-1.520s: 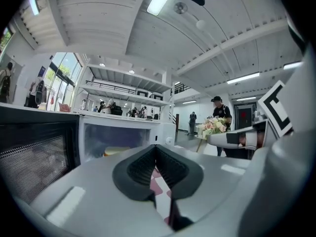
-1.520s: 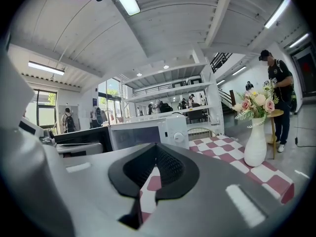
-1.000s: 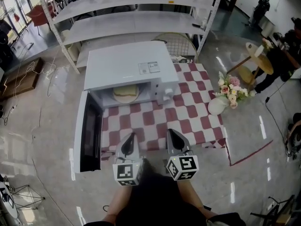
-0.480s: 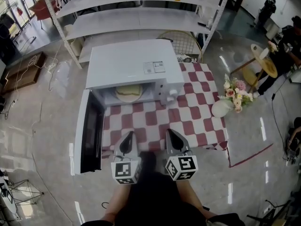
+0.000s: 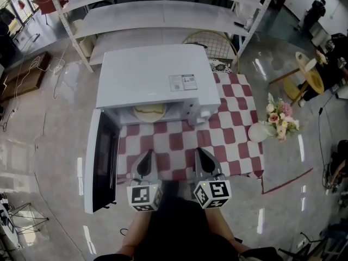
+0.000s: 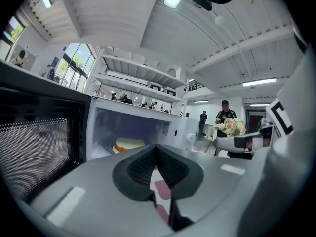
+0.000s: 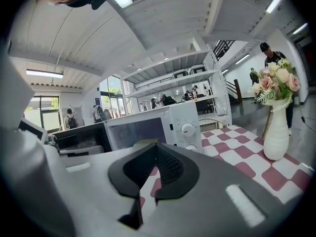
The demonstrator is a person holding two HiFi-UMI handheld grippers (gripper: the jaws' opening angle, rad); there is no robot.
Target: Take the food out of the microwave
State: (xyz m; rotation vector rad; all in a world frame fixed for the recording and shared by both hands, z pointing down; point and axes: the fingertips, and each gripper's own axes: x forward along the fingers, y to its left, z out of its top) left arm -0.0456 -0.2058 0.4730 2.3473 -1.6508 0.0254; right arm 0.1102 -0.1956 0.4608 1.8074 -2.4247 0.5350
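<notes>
well ahead of the fingers (image 5: 145,163), food (image 5: 149,112) lies inside microwave (image 5: 157,78).

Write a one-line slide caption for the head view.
Open microwave, food inside; left gripper and right gripper, jaws shut and empty, poised at the near edge of the checked tablecloth.

White microwave (image 5: 152,75); red-white checked tablecloth (image 5: 228,140); pale yellow food (image 5: 149,112); white vase (image 5: 255,132).

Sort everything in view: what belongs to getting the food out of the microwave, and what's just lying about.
Job: white box microwave, its open dark-windowed door, pale round bread inside, left claw, right claw.
Lying about: white vase of pink flowers, red-and-white checked tablecloth, white metal shelving.
</notes>
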